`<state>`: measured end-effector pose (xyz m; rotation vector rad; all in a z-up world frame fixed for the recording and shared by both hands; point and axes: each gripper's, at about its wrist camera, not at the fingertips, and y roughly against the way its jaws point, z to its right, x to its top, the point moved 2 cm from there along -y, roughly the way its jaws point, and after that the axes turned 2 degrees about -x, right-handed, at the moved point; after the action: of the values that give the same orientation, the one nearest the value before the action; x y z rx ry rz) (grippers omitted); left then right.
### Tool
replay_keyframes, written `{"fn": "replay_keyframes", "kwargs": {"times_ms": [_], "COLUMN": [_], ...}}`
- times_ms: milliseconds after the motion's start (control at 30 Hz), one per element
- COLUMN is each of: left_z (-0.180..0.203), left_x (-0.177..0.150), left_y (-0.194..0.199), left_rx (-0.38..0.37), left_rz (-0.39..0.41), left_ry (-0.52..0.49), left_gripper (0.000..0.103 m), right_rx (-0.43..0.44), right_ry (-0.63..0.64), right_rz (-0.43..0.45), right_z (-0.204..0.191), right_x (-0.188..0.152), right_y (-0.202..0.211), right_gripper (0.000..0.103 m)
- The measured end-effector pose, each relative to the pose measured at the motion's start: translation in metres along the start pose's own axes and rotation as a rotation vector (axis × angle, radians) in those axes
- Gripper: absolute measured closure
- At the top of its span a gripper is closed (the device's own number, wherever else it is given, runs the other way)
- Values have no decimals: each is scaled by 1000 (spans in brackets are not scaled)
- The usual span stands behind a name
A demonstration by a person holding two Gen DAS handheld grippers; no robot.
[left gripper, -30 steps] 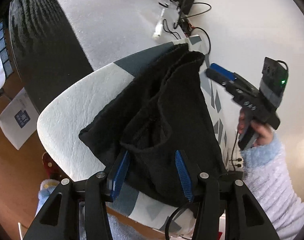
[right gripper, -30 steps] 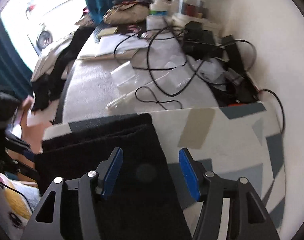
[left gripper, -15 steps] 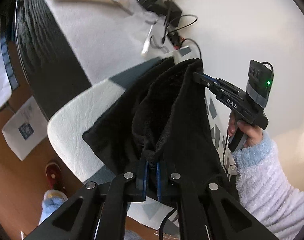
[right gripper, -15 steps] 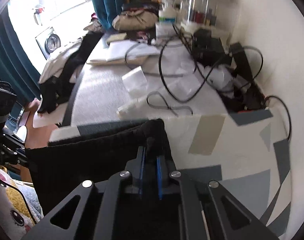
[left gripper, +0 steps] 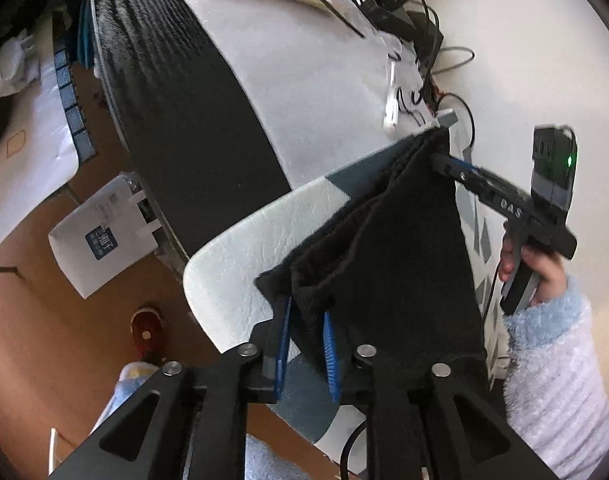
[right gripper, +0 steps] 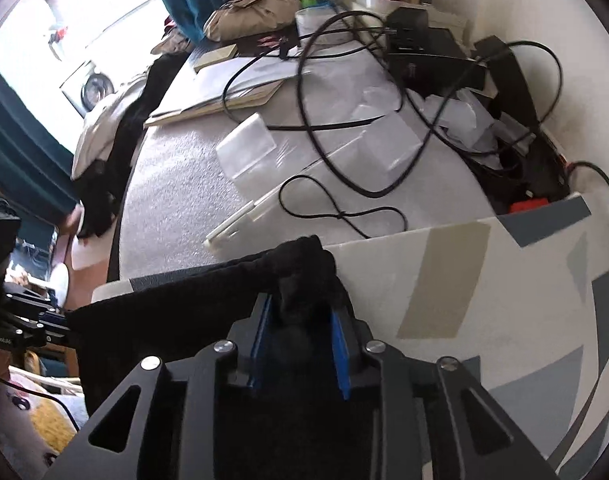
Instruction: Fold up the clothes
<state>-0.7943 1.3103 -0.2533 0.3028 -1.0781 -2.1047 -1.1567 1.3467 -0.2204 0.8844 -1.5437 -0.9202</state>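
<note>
My left gripper (left gripper: 306,334) and right gripper (right gripper: 300,322) each pinch bunched corners of the black knit garment (left gripper: 400,256) (coarse weave), above the white leathery mat (left gripper: 248,256).

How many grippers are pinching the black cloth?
2. The left gripper pinches the black cloth at its near corner; the right gripper pinches the far corner, nearer the cables.
</note>
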Motion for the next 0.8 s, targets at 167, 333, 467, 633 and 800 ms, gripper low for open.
{"fn": "replay_keyframes", "kwargs": {"times_ms": [167,333,467,633,800], "left_z": [6,44,94,151,182], "left_x": [10,10,-5,-36,-65], "left_y": [17,36,27,-3,-43], "left_rx": [26,-40,76,133,230], "left_rz": [58,168,139,53,-43], "left_ry": [-13,-136,-333,-552,-659], "left_gripper": [63,23,22,22,22], "right_rx": [8,36,-60,-121,-168], "right_ry": [-135,-296,-377,-530,-774], "right_rz": [175,516,627,637,575], "right_z": [22,28,19,-3,-17], "right_x": [-9,-62,-133,-239,-351], "right_y": [67,195,268,312,317], "right_gripper": [35,7,7,7,7]}}
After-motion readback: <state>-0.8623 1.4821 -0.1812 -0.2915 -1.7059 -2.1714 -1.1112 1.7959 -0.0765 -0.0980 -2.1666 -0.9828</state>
